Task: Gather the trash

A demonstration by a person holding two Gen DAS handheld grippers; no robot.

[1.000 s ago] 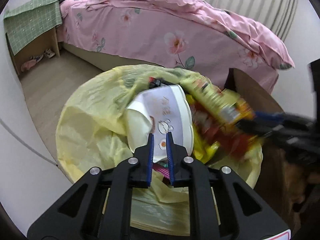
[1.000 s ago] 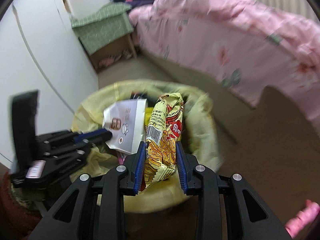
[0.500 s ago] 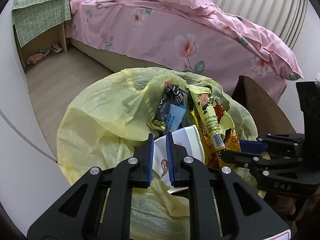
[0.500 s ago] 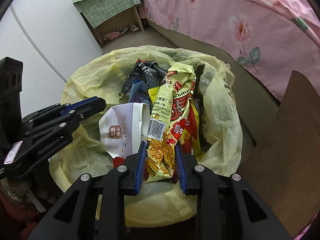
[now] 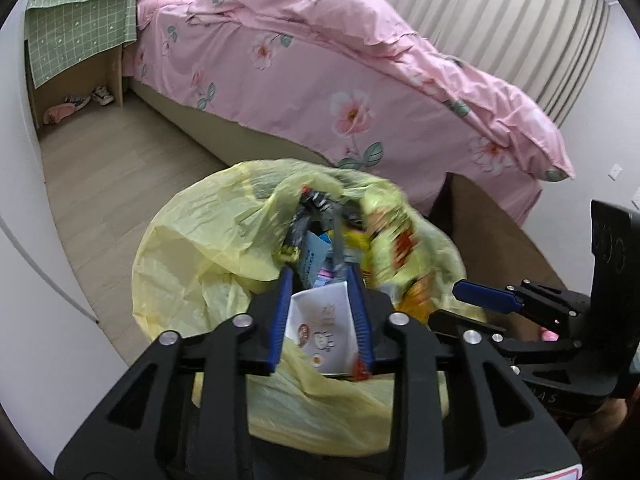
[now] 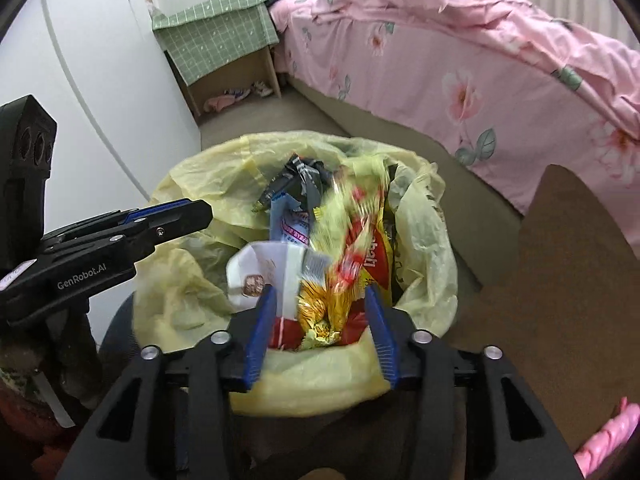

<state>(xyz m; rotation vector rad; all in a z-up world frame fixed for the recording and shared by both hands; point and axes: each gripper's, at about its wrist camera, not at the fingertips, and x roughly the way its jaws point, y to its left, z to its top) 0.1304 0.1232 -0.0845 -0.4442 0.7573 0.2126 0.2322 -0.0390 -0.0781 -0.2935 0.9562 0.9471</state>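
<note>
A bin lined with a yellow bag (image 5: 200, 264) (image 6: 192, 292) holds several wrappers. My left gripper (image 5: 320, 284) is open just above it, and a white paper cup (image 5: 320, 328) lies in the bin between and below the fingers. The cup also shows in the right wrist view (image 6: 256, 276). My right gripper (image 6: 320, 300) is open over the bin. A yellow and red noodle packet (image 6: 348, 256), motion-blurred, drops from between its fingers into the bin. It shows blurred in the left wrist view (image 5: 392, 240). The right gripper shows there at the right (image 5: 484, 296).
A bed with a pink floral cover (image 5: 360, 80) (image 6: 480, 60) stands behind the bin. A brown board (image 6: 568, 260) is to the right of the bin. A white wardrobe (image 6: 80, 80) stands to the left. A small cabinet with a green cloth (image 6: 216, 40) stands at the back.
Both grippers have opened. The left let go of the paper cup and the right let go of the noodle packet; both items are falling or lying in the bin.
</note>
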